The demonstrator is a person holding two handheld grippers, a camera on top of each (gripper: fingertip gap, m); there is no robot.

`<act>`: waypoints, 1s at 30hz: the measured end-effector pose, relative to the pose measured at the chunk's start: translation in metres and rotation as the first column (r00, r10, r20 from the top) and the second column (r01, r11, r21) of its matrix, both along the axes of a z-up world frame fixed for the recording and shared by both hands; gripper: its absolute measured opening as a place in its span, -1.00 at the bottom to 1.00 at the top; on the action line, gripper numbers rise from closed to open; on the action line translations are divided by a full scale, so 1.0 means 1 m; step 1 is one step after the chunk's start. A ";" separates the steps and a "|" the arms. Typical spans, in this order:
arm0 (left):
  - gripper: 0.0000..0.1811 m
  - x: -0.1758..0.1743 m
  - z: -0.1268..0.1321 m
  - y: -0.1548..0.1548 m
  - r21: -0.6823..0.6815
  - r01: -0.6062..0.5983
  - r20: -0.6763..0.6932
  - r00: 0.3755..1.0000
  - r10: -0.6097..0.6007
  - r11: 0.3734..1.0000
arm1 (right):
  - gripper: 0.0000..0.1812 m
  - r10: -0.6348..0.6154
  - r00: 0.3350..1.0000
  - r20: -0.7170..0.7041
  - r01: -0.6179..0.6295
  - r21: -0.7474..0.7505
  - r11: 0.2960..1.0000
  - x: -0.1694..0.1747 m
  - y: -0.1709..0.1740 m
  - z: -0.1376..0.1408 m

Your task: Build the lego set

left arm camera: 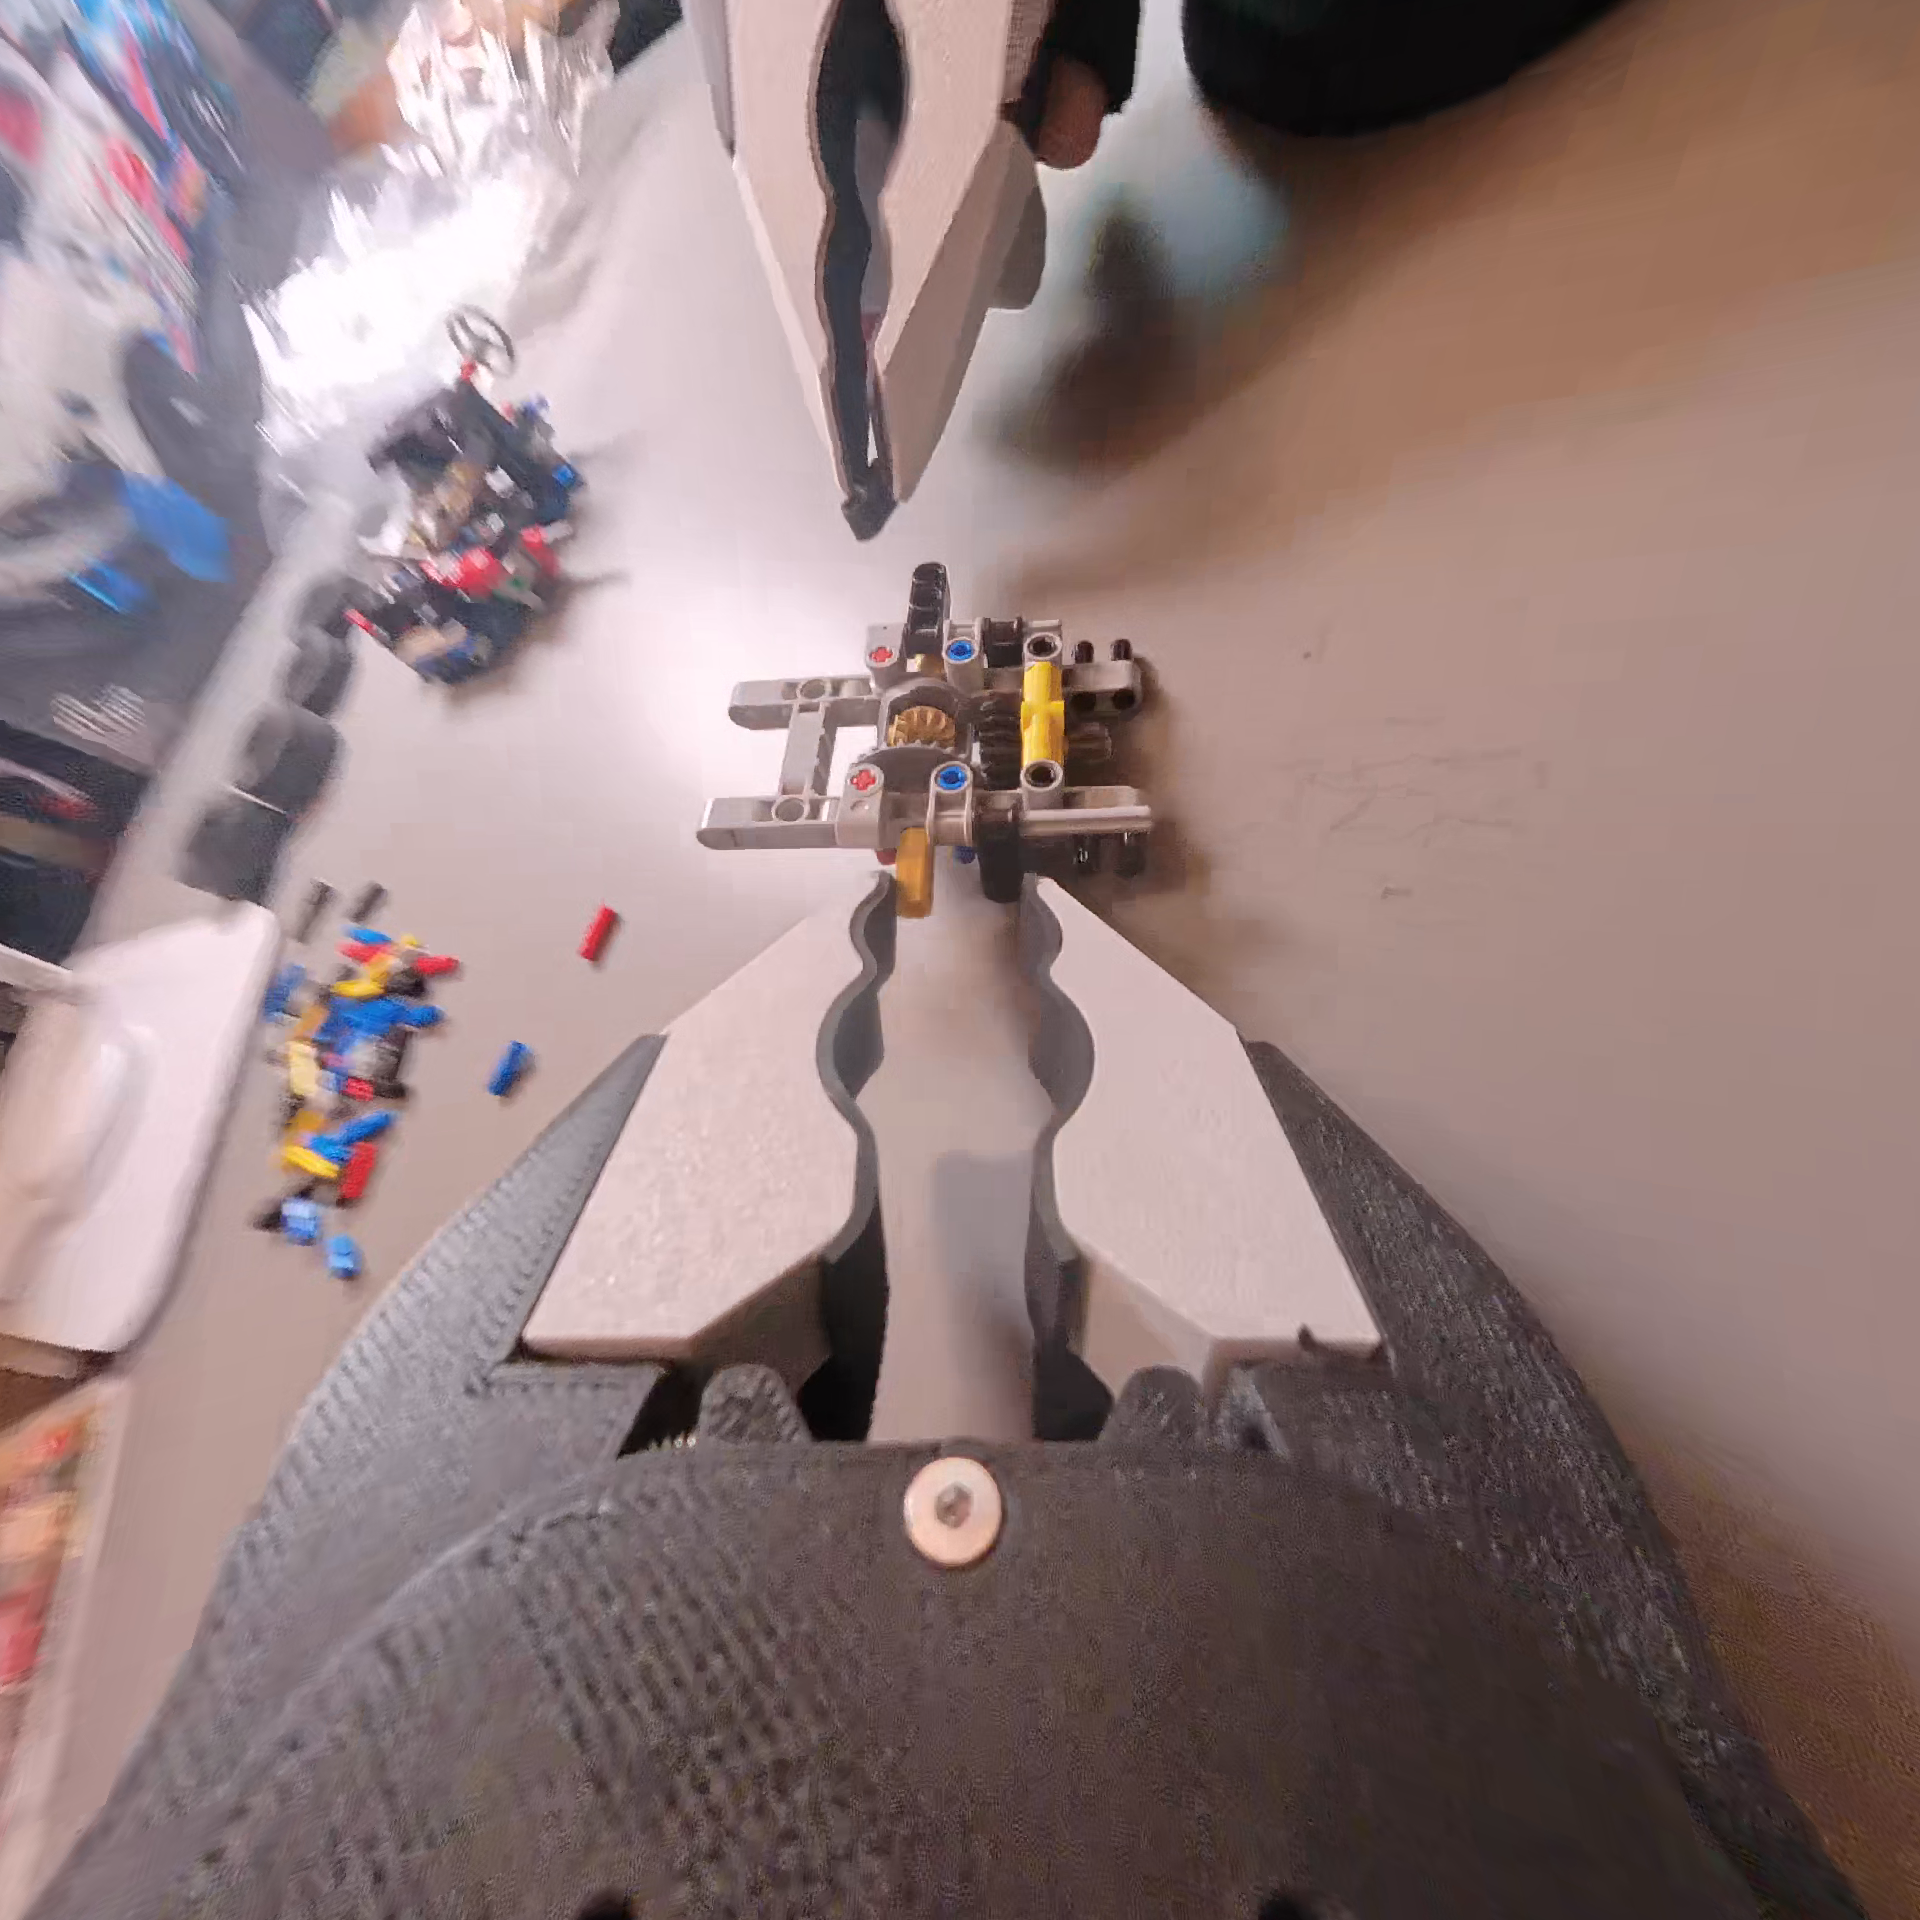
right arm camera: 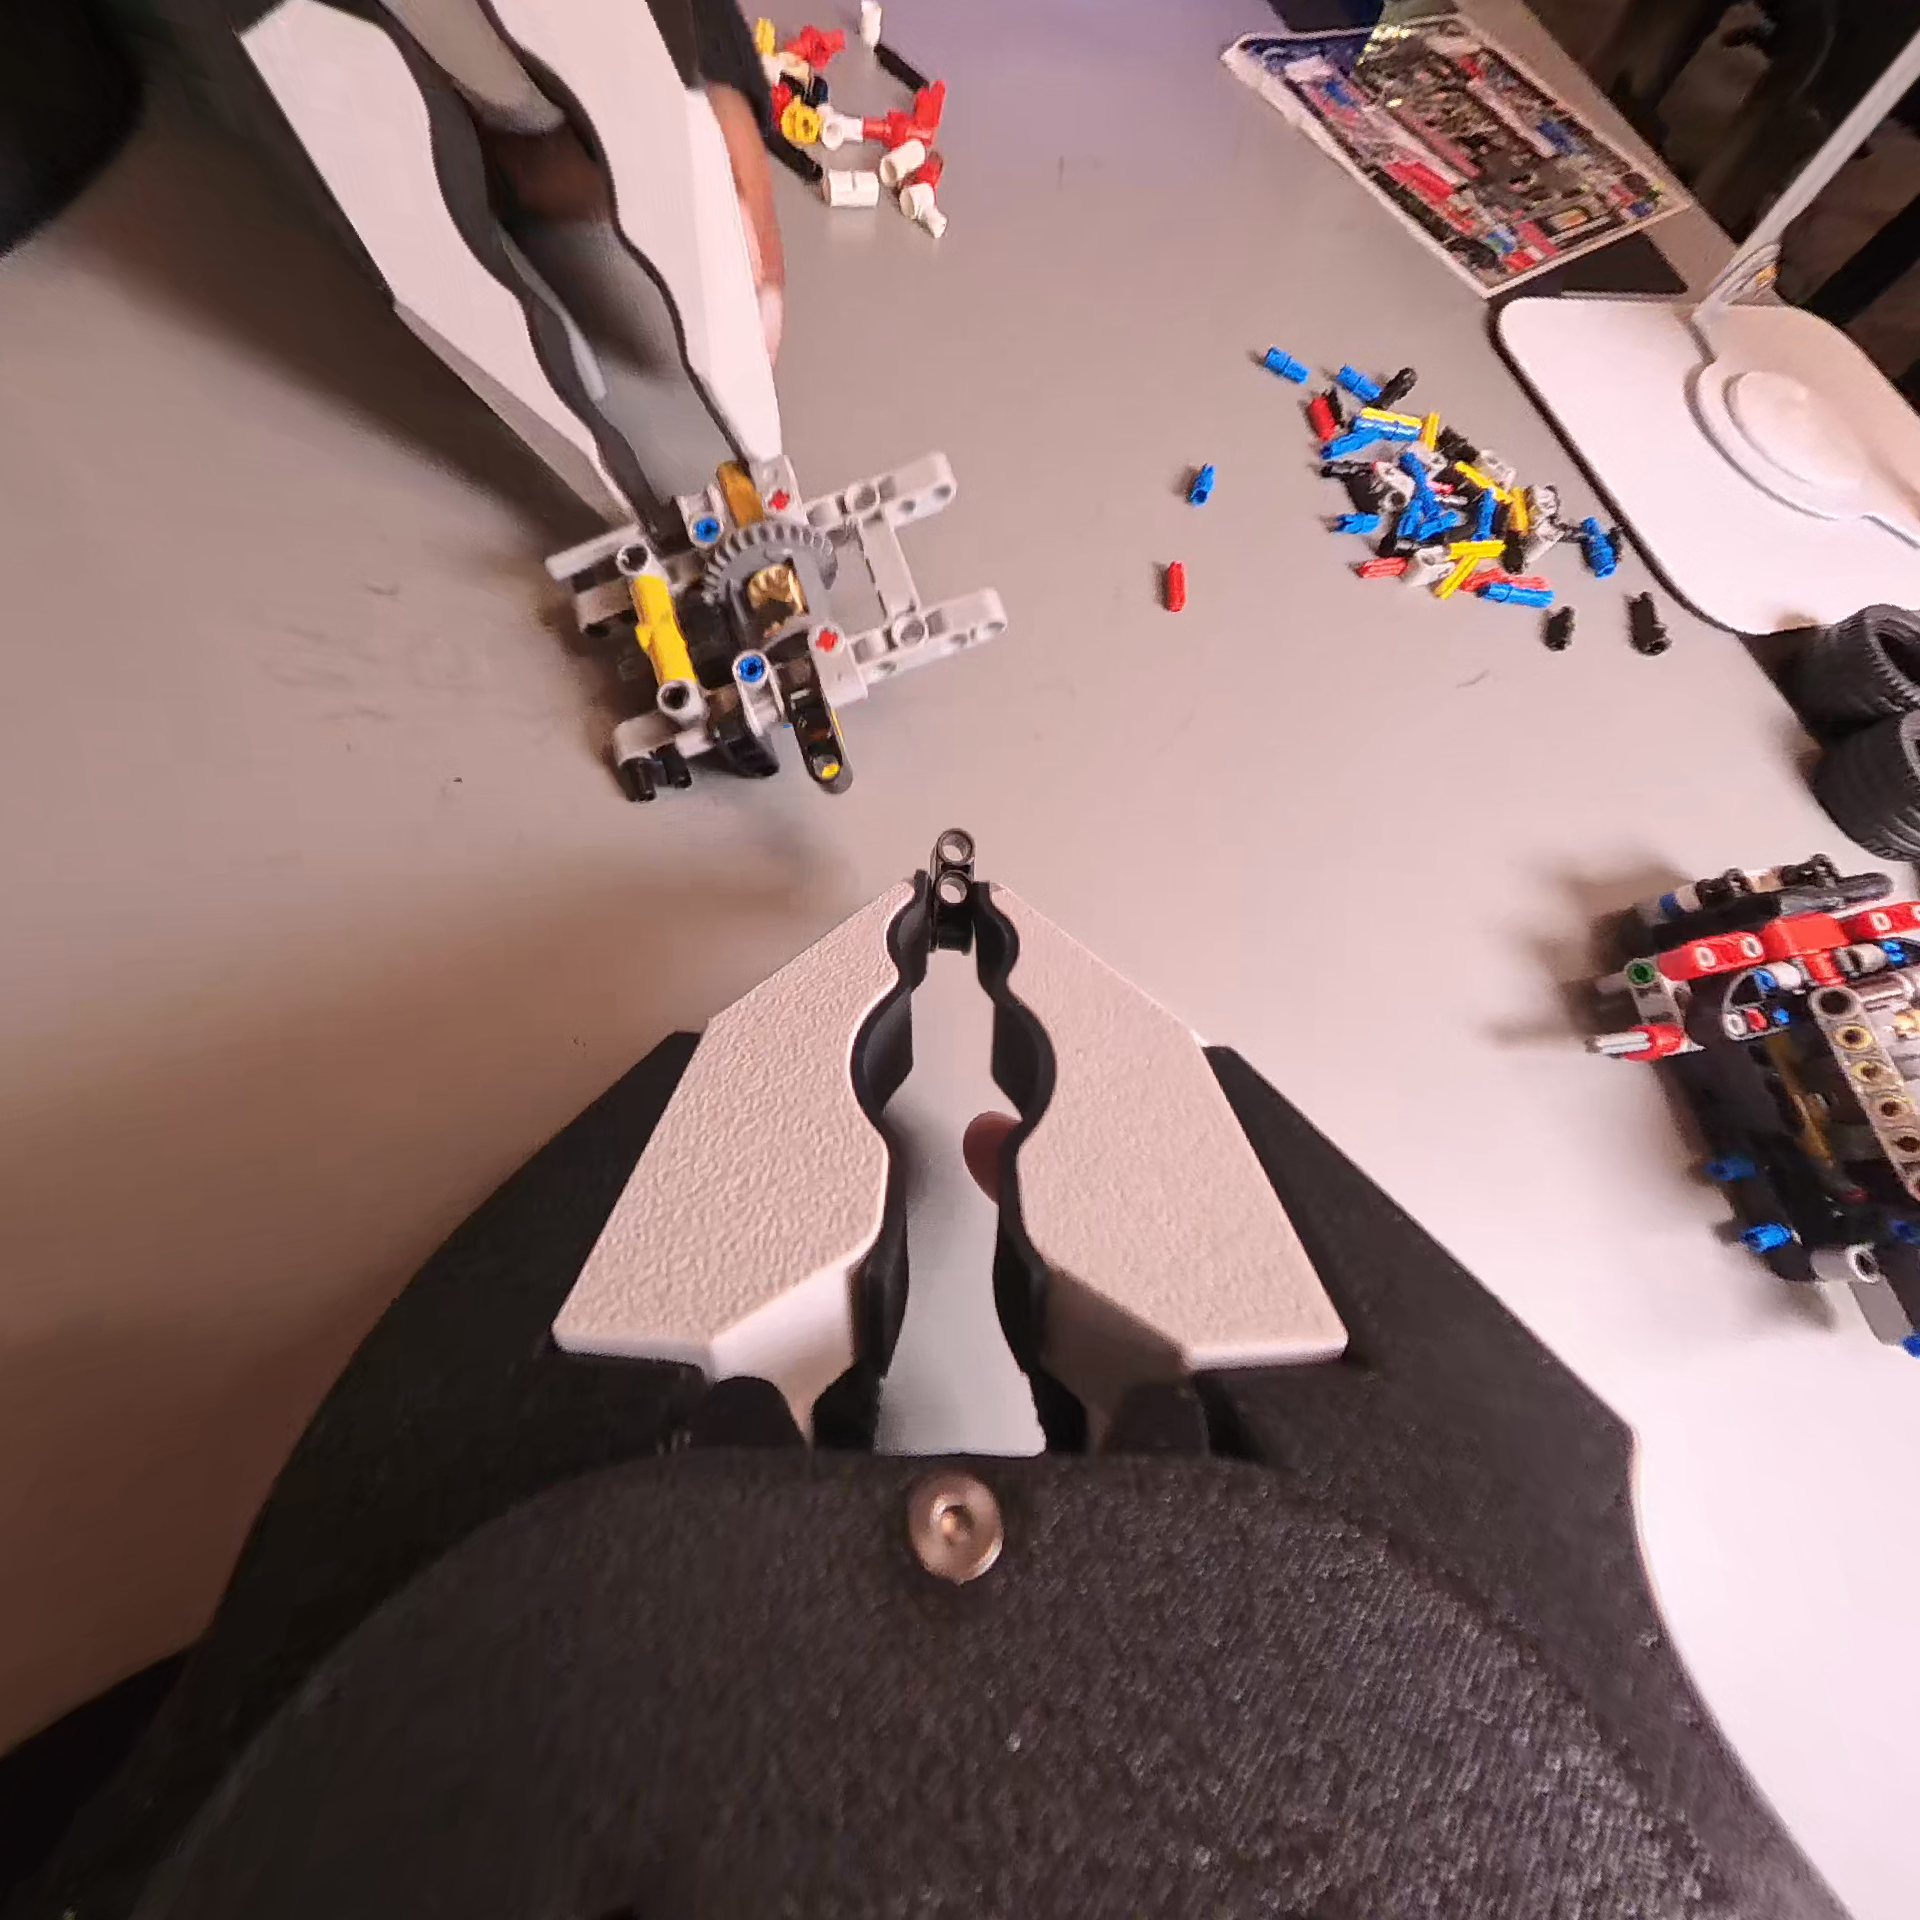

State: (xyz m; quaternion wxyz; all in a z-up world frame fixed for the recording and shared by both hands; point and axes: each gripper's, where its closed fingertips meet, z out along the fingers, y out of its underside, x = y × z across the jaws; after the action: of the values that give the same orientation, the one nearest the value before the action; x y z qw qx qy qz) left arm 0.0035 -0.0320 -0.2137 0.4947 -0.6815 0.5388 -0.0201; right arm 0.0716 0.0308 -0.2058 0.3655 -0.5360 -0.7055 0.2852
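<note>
A grey Technic frame assembly [left arm camera: 821, 717] with gears, a yellow axle piece and blue and red pins lies on the pale table; it also shows in the right wrist view [right arm camera: 883, 566]. My left gripper [left arm camera: 961, 899] is closed on its near edge, with a yellow pin and a black connector between the fingers; it reaches the assembly from the upper left in the right wrist view [right arm camera: 717, 483]. My right gripper [right arm camera: 954, 896] is shut on a small black connector [right arm camera: 953, 868] and is held a short way from the assembly; it enters from above in the left wrist view [left arm camera: 868, 509].
A pile of small blue, yellow, red and black pins [right arm camera: 1455, 499] lies right of the assembly, with a loose red pin [right arm camera: 1172, 585] and blue pin [right arm camera: 1200, 483]. A larger black-and-red build [right arm camera: 1808, 1049], tyres [right arm camera: 1870, 665], a white base plate [right arm camera: 1621, 416], a booklet [right arm camera: 1455, 135] and red-white parts [right arm camera: 883, 135] lie around. The gap from one gripper's tips to the other's is roughly 10 cm.
</note>
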 end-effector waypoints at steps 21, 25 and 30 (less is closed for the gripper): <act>-0.95 -0.003 0.000 0.005 0.184 0.036 -0.123 0.992 -0.014 0.982 | -0.93 0.006 0.999 -0.050 -0.009 -0.049 0.999 0.000 0.001 0.005; -0.84 -0.003 0.000 0.006 0.008 -0.013 0.019 1.000 0.012 1.000 | -0.93 0.010 0.992 -0.126 -0.024 -0.105 0.994 -0.006 -0.007 0.019; -0.67 -0.012 0.029 -0.001 -0.232 0.029 0.375 0.925 0.062 0.972 | -0.93 0.035 0.980 -0.195 -0.070 -0.175 0.982 -0.016 -0.023 0.030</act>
State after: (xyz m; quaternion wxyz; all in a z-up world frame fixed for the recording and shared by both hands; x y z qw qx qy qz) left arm -0.0084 -0.0327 -0.1844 0.5062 -0.7225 0.4211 -0.2107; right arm 0.0552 0.0073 -0.1755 0.3736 -0.5181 -0.6525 0.4077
